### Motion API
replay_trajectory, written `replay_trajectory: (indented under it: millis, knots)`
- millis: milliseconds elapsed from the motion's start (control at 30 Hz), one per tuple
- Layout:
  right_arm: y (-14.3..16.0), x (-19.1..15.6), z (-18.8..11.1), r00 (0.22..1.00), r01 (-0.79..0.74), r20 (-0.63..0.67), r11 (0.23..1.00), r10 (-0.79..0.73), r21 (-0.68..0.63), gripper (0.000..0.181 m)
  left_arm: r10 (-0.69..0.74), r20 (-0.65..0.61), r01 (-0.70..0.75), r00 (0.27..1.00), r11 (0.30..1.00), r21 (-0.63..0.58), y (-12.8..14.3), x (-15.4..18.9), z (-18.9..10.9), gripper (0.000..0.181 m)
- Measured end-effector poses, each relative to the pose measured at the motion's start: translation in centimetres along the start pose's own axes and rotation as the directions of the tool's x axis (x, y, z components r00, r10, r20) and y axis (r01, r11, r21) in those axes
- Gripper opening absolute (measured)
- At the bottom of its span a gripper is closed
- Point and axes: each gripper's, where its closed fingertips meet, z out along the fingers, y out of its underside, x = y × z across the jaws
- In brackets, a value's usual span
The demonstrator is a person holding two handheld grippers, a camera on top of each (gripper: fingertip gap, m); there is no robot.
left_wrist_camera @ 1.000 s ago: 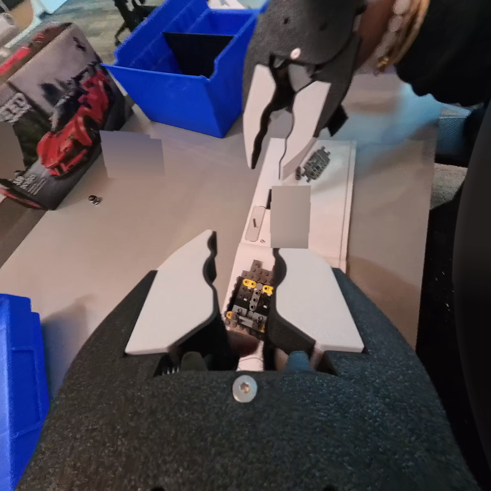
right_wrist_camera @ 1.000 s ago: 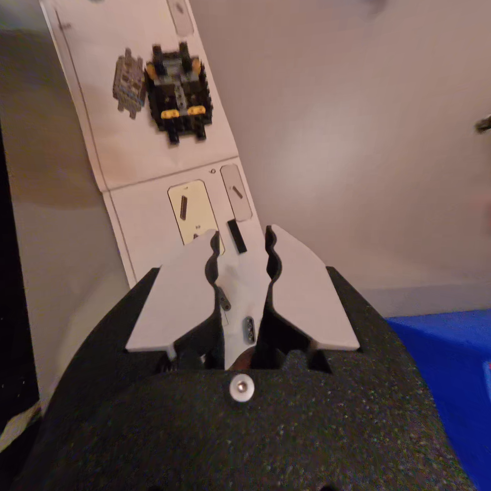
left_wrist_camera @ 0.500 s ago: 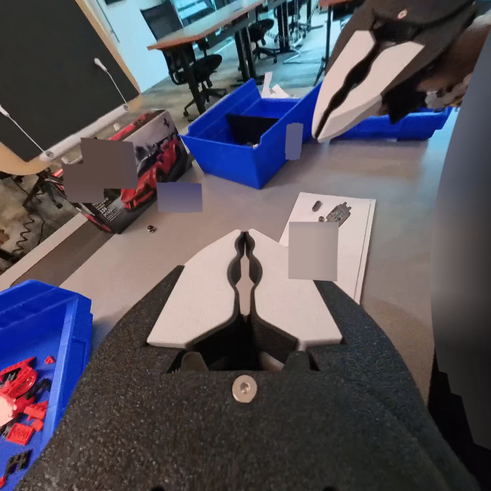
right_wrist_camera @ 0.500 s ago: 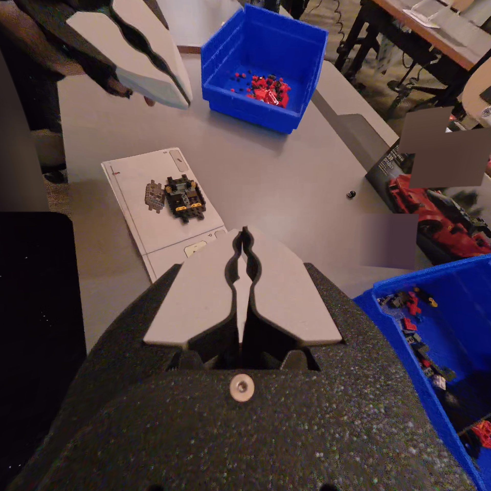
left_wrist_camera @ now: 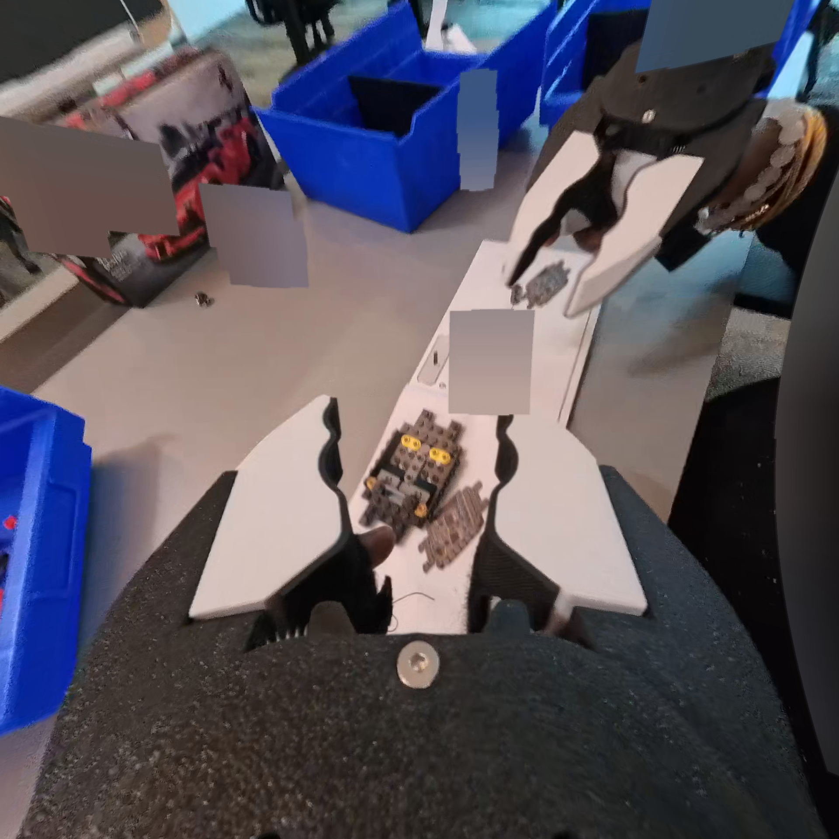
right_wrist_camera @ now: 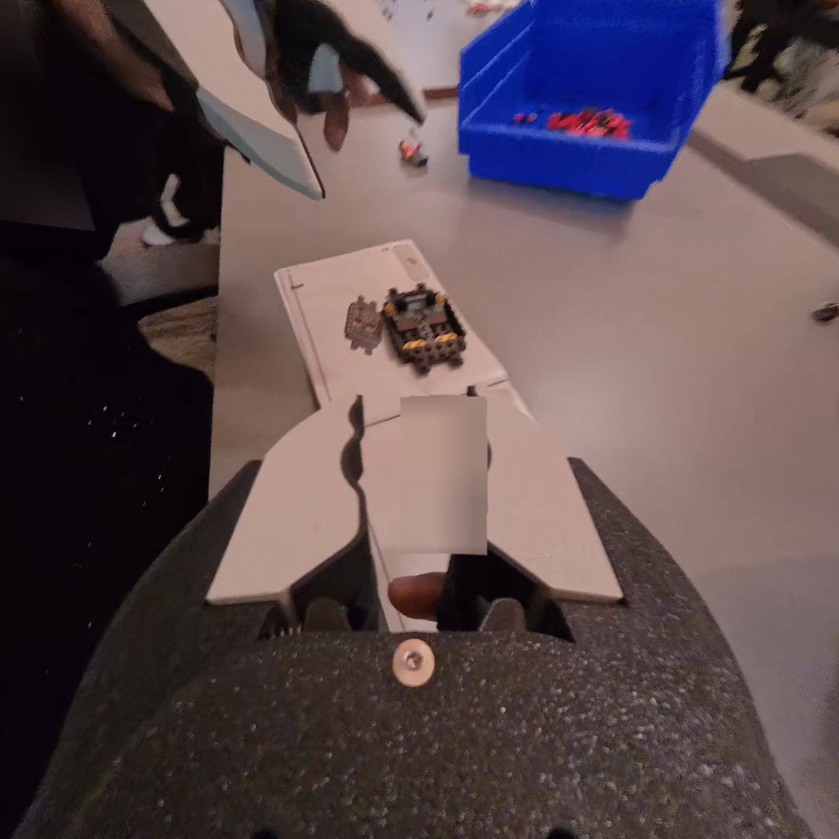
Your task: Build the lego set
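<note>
A small black and grey lego assembly with yellow bits (left_wrist_camera: 415, 472) lies on a white instruction sheet (left_wrist_camera: 560, 354) on the grey table. My left gripper (left_wrist_camera: 417, 413) is open and empty, its fingers on either side of the assembly without touching it. A flat grey plate shape (left_wrist_camera: 454, 522) lies beside the assembly; I cannot tell whether it is a piece or a print. My right gripper (left_wrist_camera: 545, 293) is open and empty above the sheet's far end. The right wrist view shows the assembly (right_wrist_camera: 422, 329) ahead of the right gripper (right_wrist_camera: 415, 397), with the left gripper (right_wrist_camera: 367, 156) beyond.
Blue bins stand at the back (left_wrist_camera: 363, 150) and at the left (left_wrist_camera: 41, 545); one bin (right_wrist_camera: 545, 154) holds red pieces. A lego set box (left_wrist_camera: 204, 136) stands at the back left. A small dark piece (left_wrist_camera: 204, 298) lies loose. The table edge runs close beside the sheet. Across from one pair of fingers to the other is roughly 12 cm. The left tips stand about 12 cm off the flat grey plate shape (left_wrist_camera: 454, 522). It is also in sight in the right wrist view (right_wrist_camera: 365, 324).
Half a second ago both grippers were shut and raised high over the table. Now both are open and low over the instruction sheet again, the left one around the assembly.
</note>
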Motion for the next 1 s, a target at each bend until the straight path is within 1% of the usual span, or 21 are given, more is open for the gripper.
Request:
replay_trajectory:
  millis: [33, 67, 133, 167, 233, 300, 333, 400, 433, 533, 600, 667, 700, 767, 800, 833, 867, 933, 1000]
  knots:
    - [0.6, -0.2, 0.2, 1.0, 0.011, 0.02, 1.0, -0.011, -0.016, 0.014, -0.003, -0.015, 0.003, 1.0, 0.999, -0.044, 1.0, 0.3, -0.1, 0.049]
    - [0.9, 0.1, 0.3, 1.0, 0.024, 0.008, 1.0, -0.024, -0.012, 0.001, 0.014, -0.062, -0.018, 0.998, 0.997, -0.076, 1.8, 0.9, -0.3, 0.0]
    - [1.3, 1.5, 0.5, 0.997, 0.017, -0.079, 1.0, -0.015, 0.023, 0.0, -0.004, -0.086, -0.002, 0.996, 0.997, -0.071, 2.1, 1.4, -0.3, 0.0]
    - [1.5, 2.3, 0.5, 0.992, -0.005, -0.122, 0.999, 0.011, 0.048, 0.002, -0.01, -0.081, 0.005, 0.997, 0.998, -0.059, 1.9, 1.2, -0.3, 0.0]
    - [1.6, 3.1, 0.5, 0.986, -0.044, -0.158, 0.994, 0.06, 0.102, 0.009, 0.012, -0.068, -0.013, 0.998, 1.0, -0.019, 0.9, 0.7, -0.2, 0.003]
    - [1.2, 3.3, 0.2, 0.984, -0.049, -0.166, 0.99, 0.071, 0.131, 0.011, 0.05, -0.035, -0.051, 0.998, 0.999, -0.021, -0.4, -0.4, -0.4, 0.01]
    - [1.0, 3.3, 0.0, 0.984, -0.047, -0.166, 0.989, 0.07, 0.137, 0.013, 0.085, -0.02, -0.086, 0.996, 0.996, -0.038, -1.2, -1.0, -0.6, 0.011]
    - [0.4, 3.0, -0.5, 0.986, -0.04, -0.154, 0.986, 0.065, 0.16, 0.014, 0.139, 0.016, -0.138, 0.99, 0.988, -0.066, -2.8, -2.2, -1.1, 0.008]
    - [0.1, 2.8, -0.8, 0.987, -0.04, -0.143, 0.983, 0.067, 0.179, 0.015, 0.142, 0.033, -0.139, 0.989, 0.988, -0.069, -3.6, -2.6, -1.3, 0.008]
    - [-1.3, 2.1, -1.2, 0.991, -0.066, -0.094, 0.966, 0.093, 0.25, 0.018, 0.149, 0.071, -0.148, 0.986, 0.989, -0.017, -5.0, -2.7, -2.1, 0.009]
    - [-2.0, 1.4, -1.4, 0.994, -0.066, -0.061, 0.956, 0.087, 0.287, 0.022, 0.159, 0.098, -0.162, 0.982, 0.987, 0.018, -5.0, -2.5, -2.7, 0.009]
    - [-2.3, 1.5, -1.3, 0.994, -0.046, -0.086, 0.959, 0.073, 0.279, 0.026, 0.167, 0.094, -0.171, 0.981, 0.985, 0.032, -4.3, -2.1, -3.2, 0.01]
    - [-2.2, 1.5, -1.0, 0.993, -0.029, -0.099, 0.965, 0.057, 0.259, 0.032, 0.17, 0.099, -0.173, 0.98, 0.985, 0.027, -3.9, -2.2, -3.4, 0.01]
    - [-2.0, 1.2, -0.3, 0.994, 0.014, -0.107, 0.979, 0.008, 0.201, 0.054, 0.178, 0.134, -0.182, 0.975, 0.983, 0.017, -3.6, -2.8, -3.9, 0.011]
    - [-1.9, 1.2, 0.1, 0.993, 0.035, -0.121, 0.983, -0.013, 0.178, 0.068, 0.182, 0.144, -0.188, 0.973, 0.982, 0.029, -3.7, -2.9, -4.0, 0.011]
    - [-2.1, 1.2, 0.4, 0.99, 0.054, -0.138, 0.984, -0.03, 0.171, 0.076, 0.187, 0.131, -0.194, 0.974, 0.98, 0.049, -3.8, -2.7, -4.0, 0.011]
    - [-2.3, 1.2, 0.6, 0.988, 0.07, -0.15, 0.981, -0.042, 0.182, 0.08, 0.189, 0.109, -0.197, 0.976, 0.978, 0.069, -3.9, -2.3, -3.8, 0.012]
    - [-2.7, 1.1, 0.9, 0.984, 0.092, -0.168, 0.971, -0.055, 0.222, 0.085, 0.199, 0.059, -0.203, 0.978, 0.975, 0.089, -3.7, -1.8, -3.1, 0.024]
    - [-2.4, 1.1, 1.1, 0.981, 0.107, -0.185, 0.96, -0.059, 0.259, 0.083, 0.206, 0.025, -0.207, 0.978, 0.973, 0.1, -3.2, -1.5, -2.3, 0.036]
